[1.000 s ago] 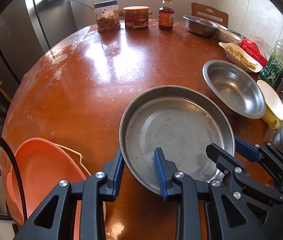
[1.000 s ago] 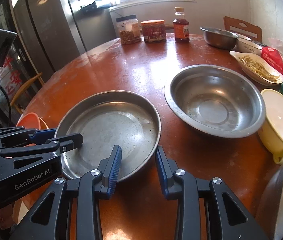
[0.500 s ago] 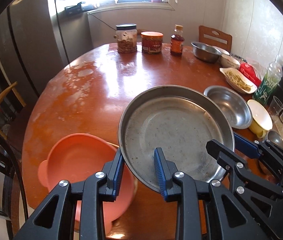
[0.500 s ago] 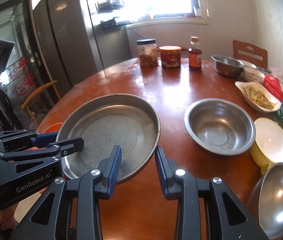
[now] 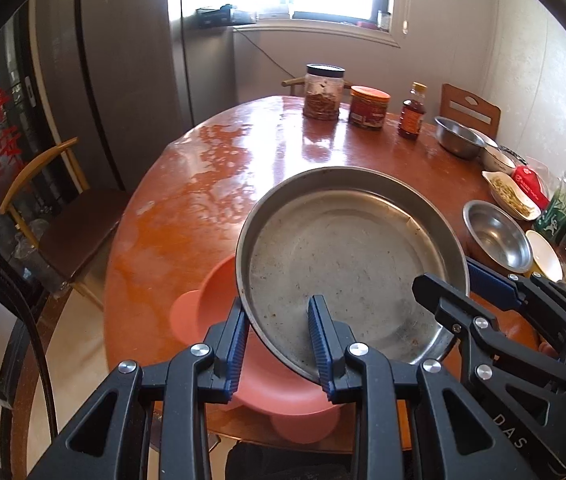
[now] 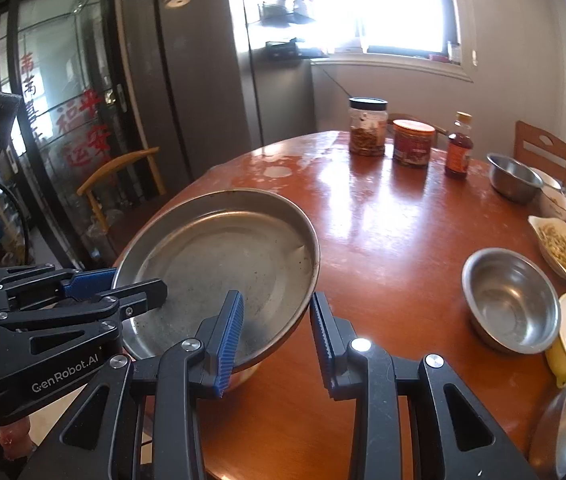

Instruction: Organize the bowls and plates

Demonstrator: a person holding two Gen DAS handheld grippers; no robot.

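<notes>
- Raised since the earlier frame: wide round stainless-steel pan [image 5: 347, 256], now tilted above the round red-brown table [image 5: 187, 216], over a salmon-pink plastic bowl [image 5: 219, 292].
- Left gripper [image 5: 279, 336], marked "GenRobot.AI": clamped on pan's near rim.
- Right gripper [image 6: 275, 332], marked "DAS": clamped on pan's opposite rim.
- Glass door [image 6: 63, 128]: red Chinese characters.
</notes>
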